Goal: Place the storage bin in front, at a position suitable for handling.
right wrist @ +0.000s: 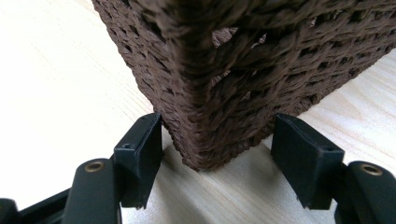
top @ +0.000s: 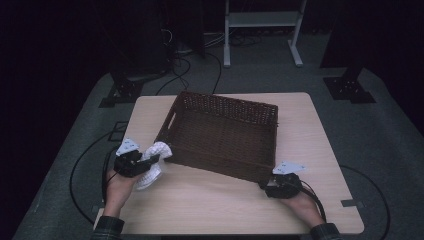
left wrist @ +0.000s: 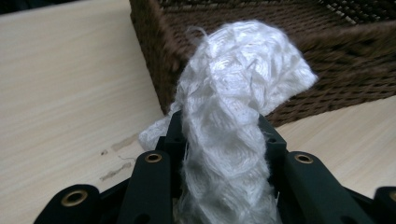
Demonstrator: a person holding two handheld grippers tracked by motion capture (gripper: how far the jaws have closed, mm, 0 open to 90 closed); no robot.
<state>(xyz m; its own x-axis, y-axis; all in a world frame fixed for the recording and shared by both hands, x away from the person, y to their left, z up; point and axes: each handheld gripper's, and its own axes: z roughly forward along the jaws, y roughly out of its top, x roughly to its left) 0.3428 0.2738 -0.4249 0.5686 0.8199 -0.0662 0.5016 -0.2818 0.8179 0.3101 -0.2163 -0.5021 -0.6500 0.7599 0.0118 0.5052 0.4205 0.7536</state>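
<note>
**White cloth held at the basket's corner**

At lower left of the high view, the left gripper [top: 150,162] clamps a white knitted cloth [top: 155,160] just beside the near left corner of the brown wicker basket [top: 220,131], mid-frame on the wooden table [top: 210,205]. At lower right, the right gripper [top: 266,184] has its jaws apart on either side of the basket's near right corner, with gaps showing beside each pad.

looks like a lab / recording room, not a home: dark walls, grey carpet floor [top: 385,150], black cables [top: 200,65] trailing across it, black stand bases [top: 348,90] bolted w/ plates, white metal frame [top: 262,22] at back, one bare light-wood table [top: 320,130] mid-room.
</note>
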